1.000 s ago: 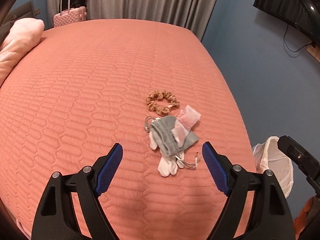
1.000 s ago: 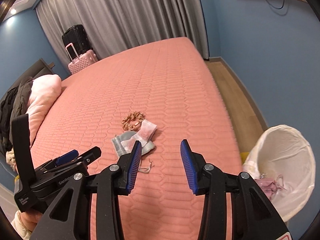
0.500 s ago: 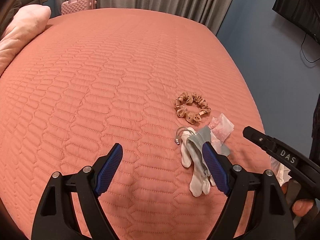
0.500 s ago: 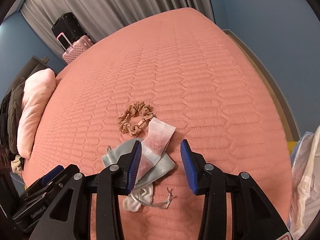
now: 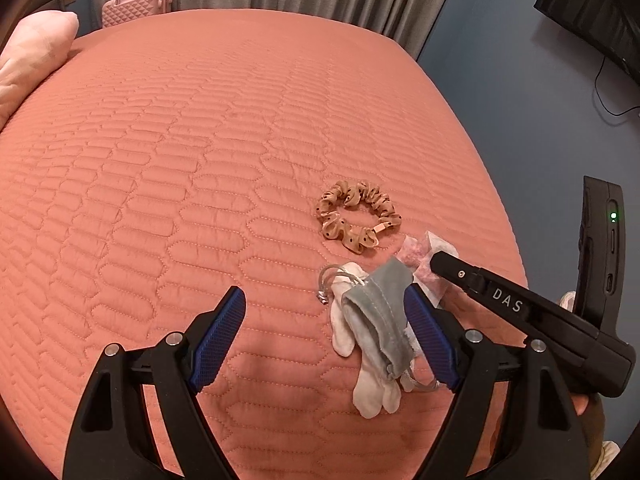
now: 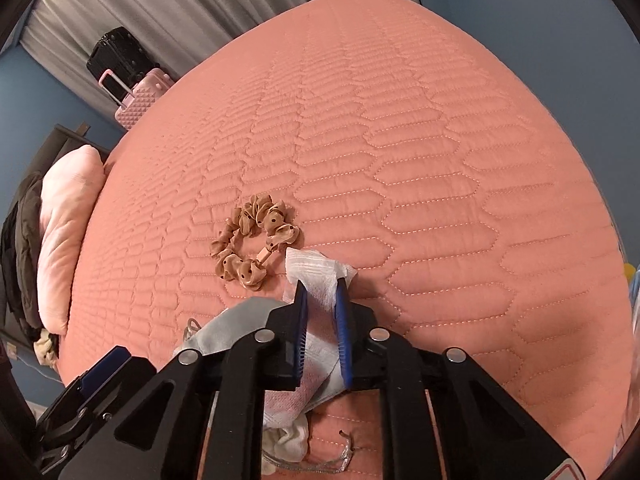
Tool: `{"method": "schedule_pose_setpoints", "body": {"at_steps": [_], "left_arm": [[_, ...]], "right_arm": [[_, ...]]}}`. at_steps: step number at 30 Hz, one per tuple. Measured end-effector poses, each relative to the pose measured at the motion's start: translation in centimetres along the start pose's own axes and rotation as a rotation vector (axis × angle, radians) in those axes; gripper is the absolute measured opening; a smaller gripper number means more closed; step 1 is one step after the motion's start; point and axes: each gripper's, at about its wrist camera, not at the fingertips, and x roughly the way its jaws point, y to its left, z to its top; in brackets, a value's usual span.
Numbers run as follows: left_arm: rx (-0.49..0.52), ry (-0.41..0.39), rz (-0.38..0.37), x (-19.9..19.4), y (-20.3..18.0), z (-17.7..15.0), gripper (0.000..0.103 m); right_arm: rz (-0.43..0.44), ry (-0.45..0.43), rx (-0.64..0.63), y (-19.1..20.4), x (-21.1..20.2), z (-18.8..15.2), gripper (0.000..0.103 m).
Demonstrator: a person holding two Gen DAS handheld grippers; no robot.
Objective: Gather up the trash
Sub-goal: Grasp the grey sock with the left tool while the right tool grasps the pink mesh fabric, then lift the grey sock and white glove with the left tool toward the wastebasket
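Trash item, a pink-and-white plastic packet [image 6: 316, 276], lies on the salmon quilted bed [image 6: 400, 140], partly over a grey drawstring pouch [image 5: 380, 312] and a white pouch [image 5: 376, 392]. Right gripper [image 6: 321, 300]: fingers closing, packet pinched between the blue pads. Left gripper [image 5: 324, 336]: fingers wide apart, nothing between them, hovering over bare quilt just left of the pouches. Tan dotted scrunchie [image 5: 356, 216] rests just beyond the packet, not touching the fingers. Pink pillow [image 6: 68, 232] at the bed's left edge.
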Motion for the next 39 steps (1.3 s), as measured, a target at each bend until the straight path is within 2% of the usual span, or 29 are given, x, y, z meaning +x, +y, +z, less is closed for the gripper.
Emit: {"method": "schedule_pose_setpoints", "body": {"at_steps": [4,7,9,10,12,15,22,30,35,39], "left_arm": [[0.024,0.017,-0.023,1.0,-1.2,-0.4,0.071],[0.042,0.040,-0.019,2.1,-2.2,-0.7,0.059],[0.057,0.060,-0.017,2.8,-2.7,-1.0,0.042],[0.059,0.069,-0.009,3.2,-2.9,-1.1,0.040],[0.056,0.077,0.001,3.6,-3.0,-1.3,0.023],[0.033,0.074,-0.010,3.3,-2.9,-1.5,0.013],[0.056,0.007,-0.034,-1.0,-4.0,-1.1,0.011],[0.106,-0.069,-0.114,-6.9,-7.6,0.2,0.012],[0.148,-0.044,-0.165,-8.7,-9.2,-1.7,0.012],[0.157,0.016,-0.156,-7.2,-9.2,-5.3,0.013]], "right_arm": [[-0.002,-0.043,-0.012,-0.4,-2.3,-0.4,0.010],[0.003,-0.066,-0.009,-1.0,-3.9,-0.5,0.010],[0.005,-0.073,-0.015,-1.1,-4.7,-0.7,0.010],[0.007,-0.075,-0.016,-1.3,-5.1,-0.8,0.010],[0.010,-0.081,-0.018,-1.5,-5.8,-0.9,0.010],[-0.002,-0.093,-0.042,-1.5,-7.1,-1.3,0.010],[0.007,-0.156,-0.082,-0.9,-11.5,-1.6,0.010],[0.029,-0.262,-0.090,-0.6,-18.6,-1.3,0.010],[-0.005,-0.298,-0.105,-1.2,-21.8,-3.0,0.010],[-0.018,-0.278,-0.081,-2.7,-22.3,-5.3,0.010]]}}
